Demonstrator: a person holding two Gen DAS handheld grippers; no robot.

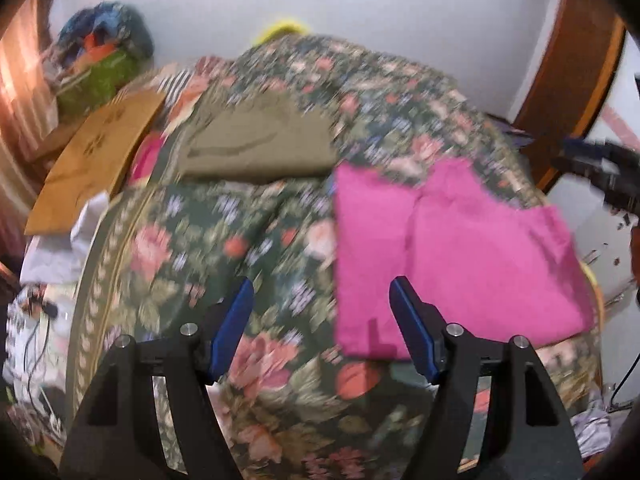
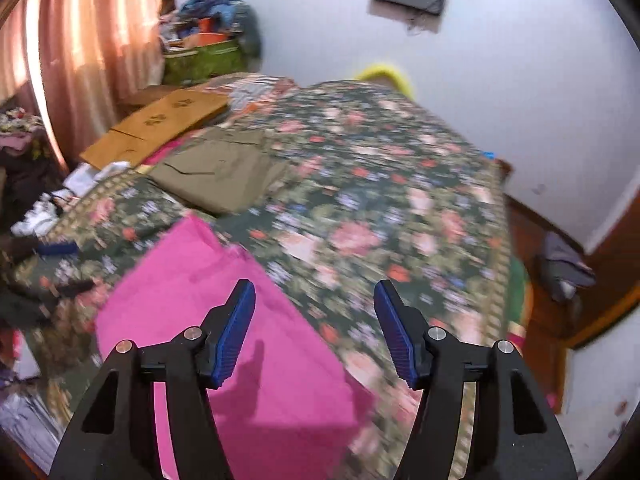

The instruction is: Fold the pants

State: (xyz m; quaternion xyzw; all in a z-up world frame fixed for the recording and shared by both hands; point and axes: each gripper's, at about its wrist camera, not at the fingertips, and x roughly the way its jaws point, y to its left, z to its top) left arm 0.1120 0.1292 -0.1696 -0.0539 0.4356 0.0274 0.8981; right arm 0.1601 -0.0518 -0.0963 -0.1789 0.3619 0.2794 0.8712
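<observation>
Pink pants (image 1: 452, 256) lie folded flat on the floral bedspread (image 1: 248, 240), also in the right wrist view (image 2: 224, 320). My left gripper (image 1: 322, 296) is open and empty, hovering above the bedspread just left of the pink pants. My right gripper (image 2: 315, 300) is open and empty, above the right edge of the pink pants. The right gripper also shows at the far right of the left wrist view (image 1: 600, 168). A folded olive garment (image 1: 260, 140) lies farther back on the bed (image 2: 220, 172).
A flattened cardboard box (image 1: 96, 160) lies at the bed's left side. A green bag with clothes (image 2: 204, 56) stands by the pink curtain (image 2: 80, 48). A wooden frame (image 1: 576, 92) stands at right. Clutter lies on the floor to the left (image 1: 36, 320).
</observation>
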